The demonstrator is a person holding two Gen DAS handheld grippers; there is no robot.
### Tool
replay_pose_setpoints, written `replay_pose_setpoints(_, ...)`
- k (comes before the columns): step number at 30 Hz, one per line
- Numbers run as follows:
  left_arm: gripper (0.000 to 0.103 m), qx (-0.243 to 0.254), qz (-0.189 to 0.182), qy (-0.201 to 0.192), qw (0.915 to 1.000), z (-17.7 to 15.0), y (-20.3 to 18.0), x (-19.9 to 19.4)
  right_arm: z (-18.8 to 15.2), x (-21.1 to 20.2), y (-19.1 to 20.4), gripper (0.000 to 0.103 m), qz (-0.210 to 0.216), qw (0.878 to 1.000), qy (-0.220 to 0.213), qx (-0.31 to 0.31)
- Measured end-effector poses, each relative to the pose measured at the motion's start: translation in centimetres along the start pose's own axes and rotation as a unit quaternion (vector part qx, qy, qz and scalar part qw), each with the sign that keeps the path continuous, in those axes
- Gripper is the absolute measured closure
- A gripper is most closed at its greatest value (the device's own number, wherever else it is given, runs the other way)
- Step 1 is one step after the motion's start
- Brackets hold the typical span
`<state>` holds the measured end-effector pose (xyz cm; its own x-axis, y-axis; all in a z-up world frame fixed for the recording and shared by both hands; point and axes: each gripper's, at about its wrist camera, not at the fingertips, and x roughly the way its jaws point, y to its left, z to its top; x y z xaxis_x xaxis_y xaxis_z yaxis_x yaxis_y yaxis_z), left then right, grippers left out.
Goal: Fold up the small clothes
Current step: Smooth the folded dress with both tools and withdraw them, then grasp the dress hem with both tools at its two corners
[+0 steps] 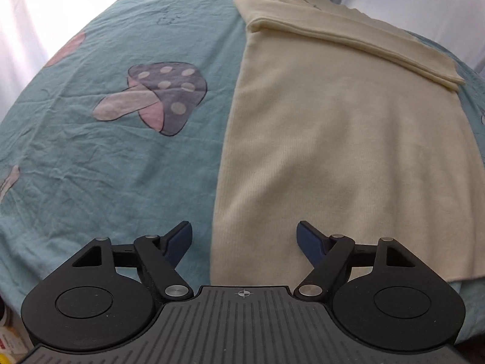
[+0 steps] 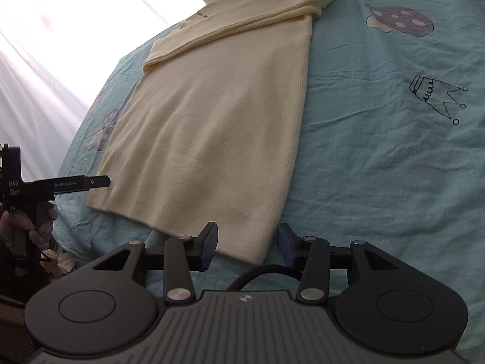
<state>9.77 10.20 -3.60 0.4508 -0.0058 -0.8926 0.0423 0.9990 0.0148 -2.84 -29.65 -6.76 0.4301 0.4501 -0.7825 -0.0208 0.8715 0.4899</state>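
A cream knit garment [image 1: 342,139] lies flat on the teal bedsheet [image 1: 106,157], folded into a long strip with its sleeves laid across the far end. It also shows in the right wrist view [image 2: 212,127]. My left gripper [image 1: 245,236] is open and empty, hovering over the garment's near left corner. My right gripper [image 2: 248,239] is open and empty, its fingers astride the near right hem corner. The left gripper also shows from the side in the right wrist view [image 2: 97,182], at the hem's left corner.
The sheet carries a mushroom print [image 1: 157,97] left of the garment and a crown drawing [image 2: 436,97] to its right. Bright white curtains [image 2: 60,30] hang behind the bed. The bed's near edge drops away at lower left, with clutter [image 2: 57,261] below.
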Motion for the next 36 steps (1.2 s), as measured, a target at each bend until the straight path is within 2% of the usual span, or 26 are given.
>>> replay_pose_setpoints(6,0.034,-0.032,-0.031,0.006,0.999,-0.5,1.2,0.2,0.3,0.0,-2.0,0.065,0.048,0.998,0.001,0.051)
replay_pose_setpoints(8,0.042,-0.032,-0.038,0.004,0.9988,-0.4,1.2,0.2,0.4,0.3,-2.2,0.068,0.06,0.997,0.003,0.057)
replay_pose_setpoints(10,0.058,-0.029,-0.047,0.009,0.9984,-0.2,1.2,0.2,0.5,0.6,-2.4,0.074,0.072,0.996,0.006,0.061)
replay_pose_setpoints(13,0.069,-0.028,-0.06,0.014,0.9977,-0.1,1.4,0.2,0.6,1.0,-2.4,0.082,0.08,0.995,0.01,0.06)
replay_pose_setpoints(16,0.072,-0.048,-0.093,0.02,0.9943,0.2,2.4,0.1,0.8,1.4,-2.8,0.084,0.093,0.993,0.016,0.071)
replay_pose_setpoints(17,0.072,-0.048,-0.105,0.019,0.9931,0.3,2.6,0.0,0.8,1.5,-2.9,0.082,0.097,0.992,0.018,0.077)
replay_pose_setpoints(19,0.062,-0.036,-0.119,0.024,0.9919,0.6,2.6,0.3,0.9,1.7,-3.2,0.08,0.109,0.99,0.021,0.091)
replay_pose_setpoints(21,0.062,-0.027,-0.123,0.031,0.9916,0.9,2.4,0.7,1.0,2.0,-3.3,0.08,0.113,0.988,0.025,0.102)
replay_pose_setpoints(23,0.09,-0.02,-0.137,0.028,0.99,1.3,2.3,0.8,1.2,2.1,-3.0,0.081,0.108,0.989,0.028,0.101)
replay_pose_setpoints(24,0.091,-0.024,-0.144,0.026,0.9889,1.6,2.4,0.8,1.4,2.2,-2.7,0.086,0.103,0.99,0.028,0.096)
replay_pose_setpoints(26,0.091,-0.034,-0.161,0.018,0.9862,2.4,2.6,0.4,1.7,2.1,-2.4,0.097,0.092,0.992,0.026,0.086)
replay_pose_setpoints(32,0.091,-0.031,-0.196,-0.053,0.9787,6.4,2.6,-2.6,4.4,0.1,-1.6,0.097,0.091,0.994,-0.026,0.062)
replay_pose_setpoints(36,0.091,-0.025,-0.202,-0.096,0.9743,9.6,2.6,-3.2,6.9,-1.1,-1.3,0.097,0.084,0.994,-0.061,0.044)
